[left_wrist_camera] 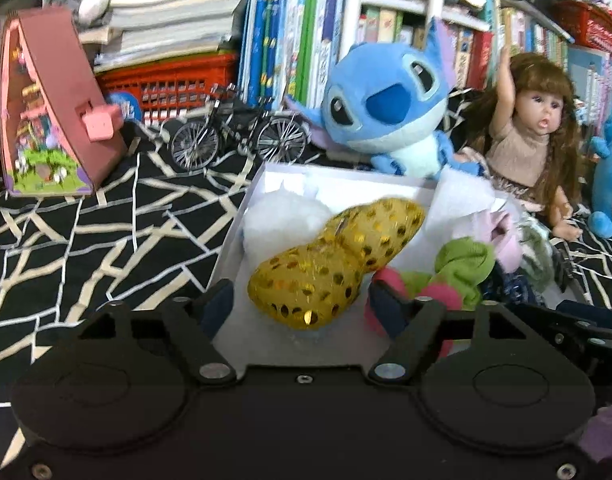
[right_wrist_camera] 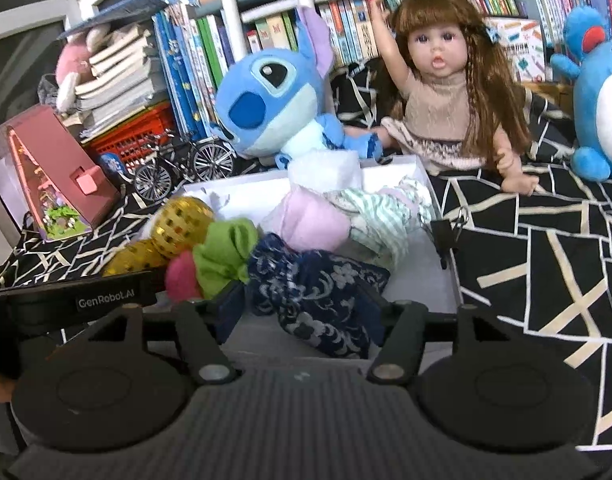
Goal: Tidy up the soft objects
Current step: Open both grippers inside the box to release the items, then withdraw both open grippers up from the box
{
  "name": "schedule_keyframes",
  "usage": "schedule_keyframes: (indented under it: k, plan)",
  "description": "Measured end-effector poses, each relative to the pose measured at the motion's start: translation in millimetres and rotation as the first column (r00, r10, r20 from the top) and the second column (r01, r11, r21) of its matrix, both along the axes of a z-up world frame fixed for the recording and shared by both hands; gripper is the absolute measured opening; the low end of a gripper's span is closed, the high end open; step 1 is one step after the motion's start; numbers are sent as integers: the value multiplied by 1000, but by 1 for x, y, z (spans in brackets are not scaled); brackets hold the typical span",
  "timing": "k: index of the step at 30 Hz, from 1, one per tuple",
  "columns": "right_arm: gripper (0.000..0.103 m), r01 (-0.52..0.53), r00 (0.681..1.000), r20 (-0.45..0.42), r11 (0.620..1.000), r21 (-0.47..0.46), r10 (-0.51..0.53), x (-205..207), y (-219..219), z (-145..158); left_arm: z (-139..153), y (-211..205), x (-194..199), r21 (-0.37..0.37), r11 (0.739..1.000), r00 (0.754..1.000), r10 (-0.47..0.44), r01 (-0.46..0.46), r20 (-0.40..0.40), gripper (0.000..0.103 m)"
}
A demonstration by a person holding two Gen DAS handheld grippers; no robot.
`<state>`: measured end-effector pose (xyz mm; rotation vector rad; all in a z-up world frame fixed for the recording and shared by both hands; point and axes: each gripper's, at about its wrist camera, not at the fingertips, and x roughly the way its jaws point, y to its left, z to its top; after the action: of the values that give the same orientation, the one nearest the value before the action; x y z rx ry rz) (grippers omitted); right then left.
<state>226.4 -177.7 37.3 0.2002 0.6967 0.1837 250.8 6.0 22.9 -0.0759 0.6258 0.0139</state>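
A white box (left_wrist_camera: 274, 176) (right_wrist_camera: 446, 272) sits on the black patterned cloth and holds soft things. My left gripper (left_wrist_camera: 302, 300) is open around a yellow gold-spotted pouch (left_wrist_camera: 334, 260), also seen in the right wrist view (right_wrist_camera: 174, 224). My right gripper (right_wrist_camera: 302, 308) is open around a dark blue floral pouch (right_wrist_camera: 322, 296). Between them lies a green and pink sock bundle (left_wrist_camera: 454, 272) (right_wrist_camera: 222, 256). A lilac cloth (right_wrist_camera: 310, 220), a green striped cloth (right_wrist_camera: 390, 216) and a white fluffy piece (left_wrist_camera: 282, 216) also lie in the box.
A blue plush (left_wrist_camera: 390, 108) (right_wrist_camera: 274, 104) and a doll (left_wrist_camera: 534, 136) (right_wrist_camera: 446, 88) sit behind the box. A model bicycle (left_wrist_camera: 238, 132), a pink toy house (left_wrist_camera: 50, 108), an orange crate (left_wrist_camera: 166, 84) and bookshelves stand at the back. Another blue plush (right_wrist_camera: 598, 96) sits at right.
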Motion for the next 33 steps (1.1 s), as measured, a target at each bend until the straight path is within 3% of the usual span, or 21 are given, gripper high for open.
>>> schedule_keyframes:
  k: [6,15,33]
  plan:
    - [80,-23,998,53,1000,-9,24,-18,-1,16,19,-14,-25,35,997,995,-64,61,79,88]
    - [85,-52,988,143,997,-58,60,-53,-5,36,37,-26,-66,63,990,981,-131,124,142,90]
    - [92,-54,973,219,993,-106,77,-111,-24,38,23,-31,-130,-6,983,976,-179,181,124,93]
